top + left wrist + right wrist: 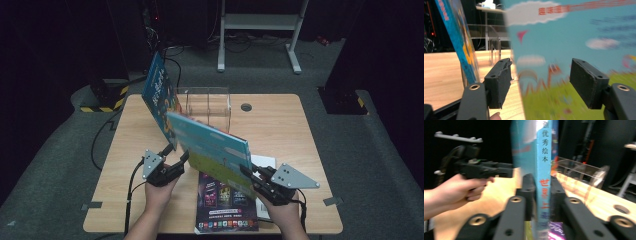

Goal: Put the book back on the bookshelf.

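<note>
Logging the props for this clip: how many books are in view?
3. One book stands leaning against the clear rack, one light-blue book is clamped in the right gripper, one dark book lies flat. White sheets underneath may hide more.

A: What colours are on the tilted book?
B: Sky blue with white clouds, red lettering and a green lower band.
A: And the others?
B: The upright book is blue with orange; the flat booklet is dark purple. The worktop is pale wood.
</note>
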Available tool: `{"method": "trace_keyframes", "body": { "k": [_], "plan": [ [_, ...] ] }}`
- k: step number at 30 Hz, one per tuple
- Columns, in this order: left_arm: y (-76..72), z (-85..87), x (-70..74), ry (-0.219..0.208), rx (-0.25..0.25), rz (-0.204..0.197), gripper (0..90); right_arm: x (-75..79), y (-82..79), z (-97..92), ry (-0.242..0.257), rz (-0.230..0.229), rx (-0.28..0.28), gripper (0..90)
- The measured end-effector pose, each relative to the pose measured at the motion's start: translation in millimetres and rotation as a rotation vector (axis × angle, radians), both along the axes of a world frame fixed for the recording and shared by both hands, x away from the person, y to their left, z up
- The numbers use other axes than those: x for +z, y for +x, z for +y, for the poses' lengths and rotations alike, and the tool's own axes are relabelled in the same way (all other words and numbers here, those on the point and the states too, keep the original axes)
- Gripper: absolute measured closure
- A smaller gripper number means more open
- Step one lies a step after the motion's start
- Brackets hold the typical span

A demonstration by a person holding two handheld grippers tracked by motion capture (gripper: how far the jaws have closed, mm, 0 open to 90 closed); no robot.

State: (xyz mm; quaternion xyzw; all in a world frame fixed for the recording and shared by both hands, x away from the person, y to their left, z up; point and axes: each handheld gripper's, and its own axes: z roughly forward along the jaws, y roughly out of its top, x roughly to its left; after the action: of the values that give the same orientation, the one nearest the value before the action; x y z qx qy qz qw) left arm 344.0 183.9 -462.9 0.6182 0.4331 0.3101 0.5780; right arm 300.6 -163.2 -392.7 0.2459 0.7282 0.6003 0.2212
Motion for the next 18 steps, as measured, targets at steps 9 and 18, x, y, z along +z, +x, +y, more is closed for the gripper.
{"method": "trace_keyframes", "body": {
  "k": [9,18],
  "plan": [
    [-2.6,1.6,0.5,0.001,-0.008,0.019,33.5,-7.5,2.3,-6.3,0.094,0.061,-0.077,81.0],
    [-7.3,-2.0,3.6,0.007,-0.039,0.037,32.9,-8.4,1.7,-3.0,0.099,0.06,-0.095,81.0]
  ]
}}
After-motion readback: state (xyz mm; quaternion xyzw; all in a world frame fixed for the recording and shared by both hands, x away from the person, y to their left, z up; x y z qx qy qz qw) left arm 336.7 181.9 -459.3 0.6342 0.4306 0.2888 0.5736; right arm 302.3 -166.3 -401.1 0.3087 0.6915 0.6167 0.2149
